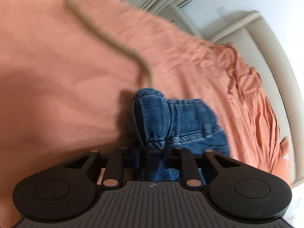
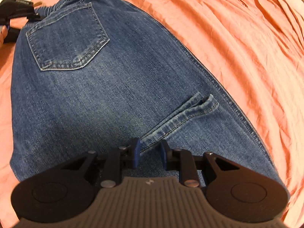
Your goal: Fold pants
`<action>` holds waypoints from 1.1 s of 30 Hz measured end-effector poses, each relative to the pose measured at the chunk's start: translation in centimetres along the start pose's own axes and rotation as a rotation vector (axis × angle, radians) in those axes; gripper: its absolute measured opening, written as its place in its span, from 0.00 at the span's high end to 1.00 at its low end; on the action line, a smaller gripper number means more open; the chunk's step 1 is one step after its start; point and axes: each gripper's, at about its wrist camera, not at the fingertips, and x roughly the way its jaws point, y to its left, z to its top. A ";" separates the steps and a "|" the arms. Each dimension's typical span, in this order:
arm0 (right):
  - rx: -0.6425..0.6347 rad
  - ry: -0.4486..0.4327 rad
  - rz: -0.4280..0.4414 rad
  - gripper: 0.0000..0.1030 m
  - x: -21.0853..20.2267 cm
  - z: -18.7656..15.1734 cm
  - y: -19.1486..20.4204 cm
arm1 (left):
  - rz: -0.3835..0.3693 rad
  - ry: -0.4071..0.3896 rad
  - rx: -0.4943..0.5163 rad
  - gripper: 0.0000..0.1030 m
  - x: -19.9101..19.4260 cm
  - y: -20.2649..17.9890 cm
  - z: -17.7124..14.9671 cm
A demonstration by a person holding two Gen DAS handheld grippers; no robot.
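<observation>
Blue jeans (image 2: 106, 87) lie on an orange bed sheet (image 2: 237, 38), back pocket (image 2: 66, 39) up, with a leg hem (image 2: 182, 117) folded over the seat. My right gripper (image 2: 149, 152) hovers low over the jeans; its blue pads (image 2: 135, 152) stand apart around the near end of that hem without pinching it. My left gripper (image 1: 152, 152) is shut on a bunched waistband part of the jeans (image 1: 171, 119) and holds it above the sheet; its fingertips are hidden by the cloth. It also shows in the right wrist view (image 2: 17, 9), at the waistband.
The orange sheet (image 1: 57, 76) covers the bed and is wrinkled on the far side. A beige padded headboard (image 1: 256, 43) and white wall stand behind it. A tan strap-like streak (image 1: 106, 36) crosses the blurred left wrist view.
</observation>
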 end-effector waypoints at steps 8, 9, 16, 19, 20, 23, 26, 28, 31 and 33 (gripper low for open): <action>0.102 -0.054 -0.050 0.82 -4.4 -1.8 -0.6 | -0.169 -0.197 0.395 0.84 -7.7 -8.4 -3.2; 0.126 -0.058 -0.049 0.82 -5.1 -2.0 -0.9 | -0.187 -0.222 0.460 0.84 -8.6 -9.6 -4.2; 0.265 -0.057 -0.071 0.82 -9.6 -4.5 -2.8 | -0.309 -0.287 0.986 0.84 -12.5 -17.8 -14.5; 0.292 -0.021 -0.111 0.82 -10.3 -6.0 -3.0 | -0.340 -0.237 1.225 0.84 -12.9 -19.5 -19.8; 0.304 -0.009 -0.120 0.82 -10.5 -6.7 -3.3 | -0.351 -0.199 1.287 0.84 -12.7 -19.8 -21.5; 0.336 0.011 -0.138 0.82 -11.3 -8.9 -3.8 | -0.379 -0.051 1.424 0.83 -11.4 -19.9 -25.7; 0.365 0.020 -0.140 0.82 -12.0 -11.2 -4.1 | -0.378 0.170 1.494 0.83 -9.2 -18.6 -28.4; 0.374 0.022 -0.127 0.82 -12.1 -12.1 -3.8 | -0.356 0.253 1.512 0.81 -8.9 -17.5 -30.0; 0.378 0.017 -0.106 0.82 -12.6 -13.3 -3.2 | -0.369 0.297 1.490 0.65 -8.3 -17.4 -29.7; 0.377 0.014 -0.093 0.82 -12.5 -13.7 -2.8 | -0.404 0.354 1.413 0.59 -8.1 -17.6 -28.7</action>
